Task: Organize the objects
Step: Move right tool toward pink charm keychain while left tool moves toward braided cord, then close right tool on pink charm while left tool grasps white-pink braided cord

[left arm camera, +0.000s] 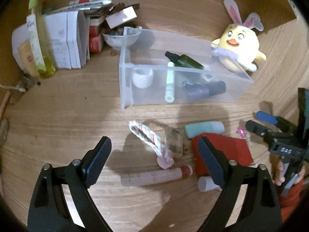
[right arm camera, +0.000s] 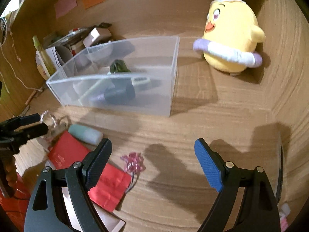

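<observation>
Spread wide, left hand-held gripper (left arm camera: 154, 162) hangs over the pink-and-white braided rope loop (left arm camera: 149, 141) at twelve o'clock, where closing could snag the neighbouring pale pink tube (left arm camera: 156, 176) too.

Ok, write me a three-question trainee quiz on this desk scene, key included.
1. True or false: the dark green bottle lies inside the clear bin.
2. What is between the fingers of the left tool? A) the braided rope B) the red packet C) nothing held
3. Fill in: the yellow chick plush wears ____ ears.

Key: 1 true; 2 C; 3 bunny
</observation>
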Tool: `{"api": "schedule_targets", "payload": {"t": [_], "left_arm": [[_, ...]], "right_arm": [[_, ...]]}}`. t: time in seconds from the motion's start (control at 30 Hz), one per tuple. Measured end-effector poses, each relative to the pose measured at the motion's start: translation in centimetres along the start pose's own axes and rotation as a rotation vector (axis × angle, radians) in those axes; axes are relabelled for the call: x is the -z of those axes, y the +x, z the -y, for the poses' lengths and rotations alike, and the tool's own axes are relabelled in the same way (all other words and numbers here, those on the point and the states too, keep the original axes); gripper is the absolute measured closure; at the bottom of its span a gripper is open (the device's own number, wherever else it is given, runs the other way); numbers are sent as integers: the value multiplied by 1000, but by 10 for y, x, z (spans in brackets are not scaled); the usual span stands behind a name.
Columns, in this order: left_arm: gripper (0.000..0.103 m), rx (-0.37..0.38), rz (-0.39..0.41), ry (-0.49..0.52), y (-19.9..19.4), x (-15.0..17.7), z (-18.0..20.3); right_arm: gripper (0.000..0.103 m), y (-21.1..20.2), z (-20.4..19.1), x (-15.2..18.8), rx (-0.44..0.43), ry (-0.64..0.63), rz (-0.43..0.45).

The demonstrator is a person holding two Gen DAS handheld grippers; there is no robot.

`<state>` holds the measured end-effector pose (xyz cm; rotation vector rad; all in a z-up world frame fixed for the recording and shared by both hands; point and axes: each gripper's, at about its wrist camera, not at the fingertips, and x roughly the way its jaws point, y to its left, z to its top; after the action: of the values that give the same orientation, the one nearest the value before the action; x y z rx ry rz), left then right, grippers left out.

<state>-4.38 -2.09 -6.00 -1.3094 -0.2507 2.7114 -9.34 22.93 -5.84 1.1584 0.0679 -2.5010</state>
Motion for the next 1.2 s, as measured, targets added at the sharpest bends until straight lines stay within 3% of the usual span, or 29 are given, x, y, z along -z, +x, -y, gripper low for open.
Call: {"api": "schedule_targets", "payload": {"t": [0.07,0.13,0.33,0.6,0.77,0.9,1.2], "left_arm": [[35,18,-15,-10,1,3,-2],[46,22,-35,-16,4,7,-3],[73,40,-44,-40,11,11,-6],[85,29,-16,-42,9,8,-11],[85,10,4,-66,7,8,-21],[85,-9,31,-89,0,9,-27],[85,-28,99,-103,-20,-1,-27]], "right_arm": [[17,0,0,4,4,0,-6],[17,-2,-2,6,8,-8,-4],[21,-3,-16,6,-1,-79,-11],[51,6,-21,10,-2,-99,-57],[66,10,-19,10,-1,-91,-71],[84,11,-22,9,7,-113,-67],[85,5,-23,4,-2,-102,-18]]}}
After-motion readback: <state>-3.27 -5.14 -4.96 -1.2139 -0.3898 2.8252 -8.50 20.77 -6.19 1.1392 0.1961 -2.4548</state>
